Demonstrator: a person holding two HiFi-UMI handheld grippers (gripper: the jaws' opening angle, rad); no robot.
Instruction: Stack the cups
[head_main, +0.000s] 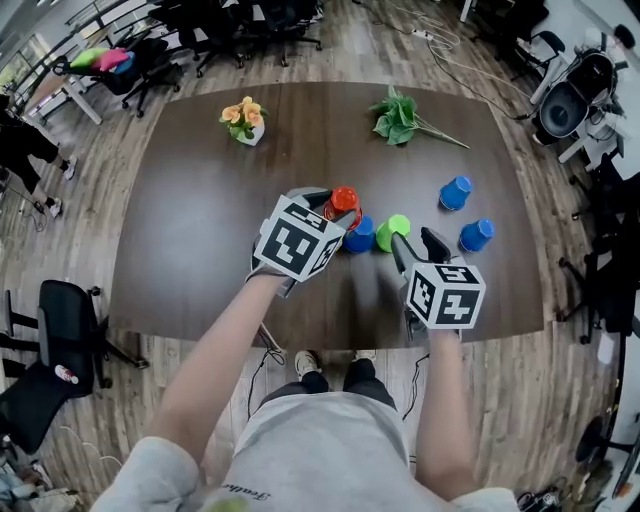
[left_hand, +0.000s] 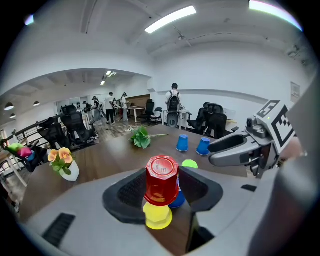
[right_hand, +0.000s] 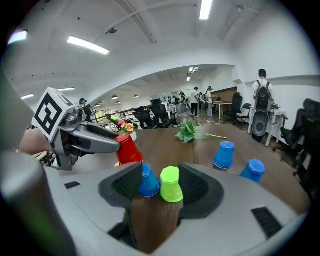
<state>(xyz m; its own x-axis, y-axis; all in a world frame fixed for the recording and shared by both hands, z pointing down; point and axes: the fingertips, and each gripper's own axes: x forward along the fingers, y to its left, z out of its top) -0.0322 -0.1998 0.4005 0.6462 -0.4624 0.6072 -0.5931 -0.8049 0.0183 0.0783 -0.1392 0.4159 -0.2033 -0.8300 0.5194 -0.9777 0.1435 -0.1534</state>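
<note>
The left gripper (left_hand: 161, 191) is clenched on the red cup (left_hand: 161, 175), mouth down, and holds it above the yellow cup (left_hand: 158, 216), which stands near the middle of the front edge of the desk (head_main: 200, 200). The step seems to be to set red over yellow. To do it well, level the red cup, bring its mouth exactly over the yellow base, lower it straight, and let go only when it sits. A blue cup (left_hand: 178, 199) stands just beside and could be pushed. The right gripper (right_hand: 160, 186) is released, with the green cup (right_hand: 171, 185) just before its jaws
</note>
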